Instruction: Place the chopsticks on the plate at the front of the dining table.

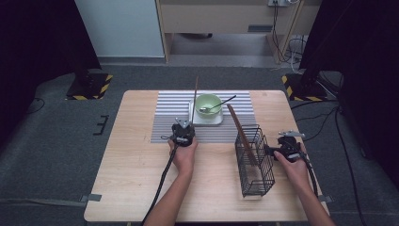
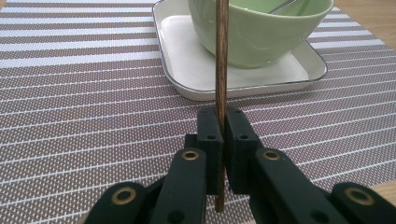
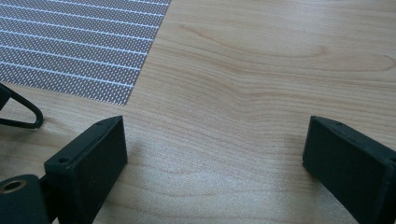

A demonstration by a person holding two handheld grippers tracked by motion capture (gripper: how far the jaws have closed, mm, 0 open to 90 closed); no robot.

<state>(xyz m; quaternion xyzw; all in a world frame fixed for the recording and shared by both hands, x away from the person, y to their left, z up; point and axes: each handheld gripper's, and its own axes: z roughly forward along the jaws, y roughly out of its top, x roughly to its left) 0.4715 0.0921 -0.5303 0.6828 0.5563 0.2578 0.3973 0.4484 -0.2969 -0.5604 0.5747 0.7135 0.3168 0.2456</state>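
My left gripper (image 1: 183,128) stands over the front part of the striped placemat (image 1: 174,117), shut on a thin brown wooden stick (image 1: 195,96) that points away towards the far edge. In the left gripper view the stick (image 2: 220,70) is pinched between the black jaws of my left gripper (image 2: 221,123) and crosses in front of the green bowl (image 2: 257,32). The bowl (image 1: 208,104) sits on a white square plate (image 1: 194,117) with a metal spoon (image 1: 221,103) in it. My right gripper (image 1: 285,142) is beside a black wire basket (image 1: 254,162), and its jaws (image 3: 215,149) are wide open over bare wood.
A flat brown wooden utensil (image 1: 241,133) leans out of the basket towards the plate. A corner of the basket's wire (image 3: 23,114) lies just left of my right jaws. The placemat's edge (image 3: 70,46) is ahead of them to the left.
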